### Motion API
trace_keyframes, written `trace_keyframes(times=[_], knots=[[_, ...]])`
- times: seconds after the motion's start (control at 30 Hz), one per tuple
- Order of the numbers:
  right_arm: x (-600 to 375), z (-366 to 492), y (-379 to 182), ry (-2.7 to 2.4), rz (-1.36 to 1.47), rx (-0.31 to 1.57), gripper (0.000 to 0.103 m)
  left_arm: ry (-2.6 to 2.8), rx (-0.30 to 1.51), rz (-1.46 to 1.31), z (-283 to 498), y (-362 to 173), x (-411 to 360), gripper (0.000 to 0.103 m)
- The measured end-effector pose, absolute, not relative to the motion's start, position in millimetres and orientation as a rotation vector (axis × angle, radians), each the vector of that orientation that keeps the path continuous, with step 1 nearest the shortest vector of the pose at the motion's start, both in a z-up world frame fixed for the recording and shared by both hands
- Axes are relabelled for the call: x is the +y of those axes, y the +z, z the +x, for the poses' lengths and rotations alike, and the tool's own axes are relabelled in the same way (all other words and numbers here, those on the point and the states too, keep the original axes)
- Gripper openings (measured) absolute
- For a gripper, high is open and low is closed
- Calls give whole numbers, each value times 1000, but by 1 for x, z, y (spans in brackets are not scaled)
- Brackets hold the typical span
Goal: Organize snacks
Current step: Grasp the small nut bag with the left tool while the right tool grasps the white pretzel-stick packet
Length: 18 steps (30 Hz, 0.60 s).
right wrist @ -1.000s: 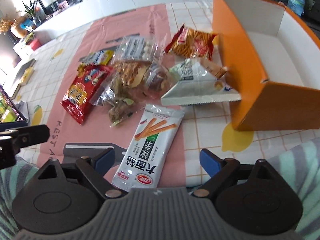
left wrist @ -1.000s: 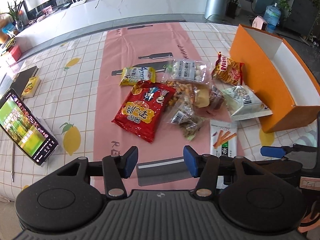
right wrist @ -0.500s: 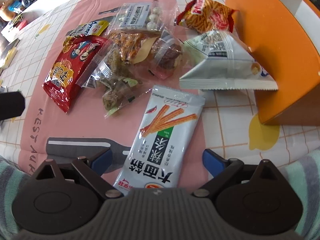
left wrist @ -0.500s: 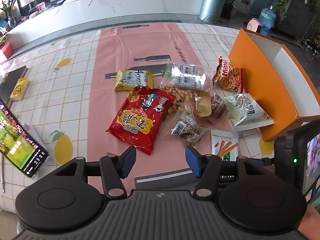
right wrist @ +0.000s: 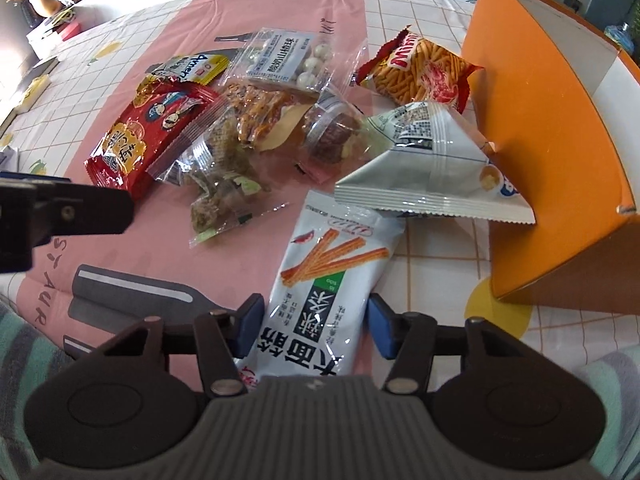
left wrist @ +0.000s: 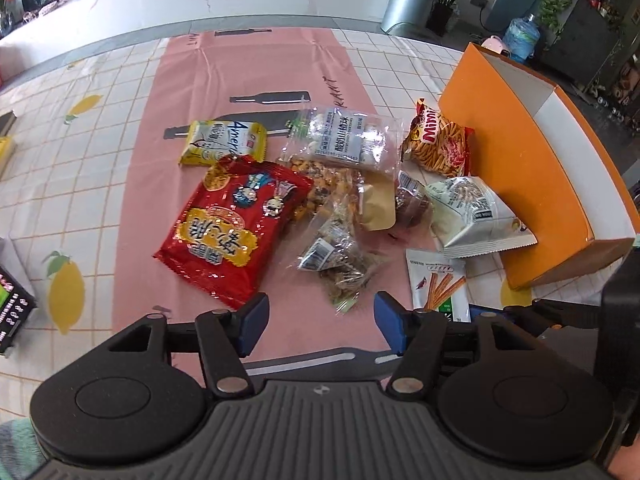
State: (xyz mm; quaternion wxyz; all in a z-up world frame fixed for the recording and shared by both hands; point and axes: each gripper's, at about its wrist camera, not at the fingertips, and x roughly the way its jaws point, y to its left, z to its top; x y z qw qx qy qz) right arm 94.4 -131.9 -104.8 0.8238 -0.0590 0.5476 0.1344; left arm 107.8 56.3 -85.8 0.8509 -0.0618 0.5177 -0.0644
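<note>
Glossy crinkled plastic film wraps the red snack bag [left wrist: 234, 230] and white stick packet [right wrist: 332, 276]; the orange box [right wrist: 548, 152] looks like matt cardboard.

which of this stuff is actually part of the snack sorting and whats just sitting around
Part of the job:
white breadstick packet, between the right gripper fingers
red snack bag
silver triangular bag
Mimi chip bag
yellow wafer pack
clear bags of nuts and candy balls
orange box

Just lying about:
phone
metal bin
water jug
</note>
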Motion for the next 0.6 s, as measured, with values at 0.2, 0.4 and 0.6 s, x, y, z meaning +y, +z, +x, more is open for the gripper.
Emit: trace_keyframes(times=[0.2,0.4,0.6], knots=[[-149,115,-107,314,-136,1169,53,-100,1117,-251,128,-102,53,73],[-150,125,-109,376,-146,1147,53,-37,1114,-376,144,-122,55,74],[-158,134,-110,387,-126,1160,62,35,1094,-404,155,-138,50,74]])
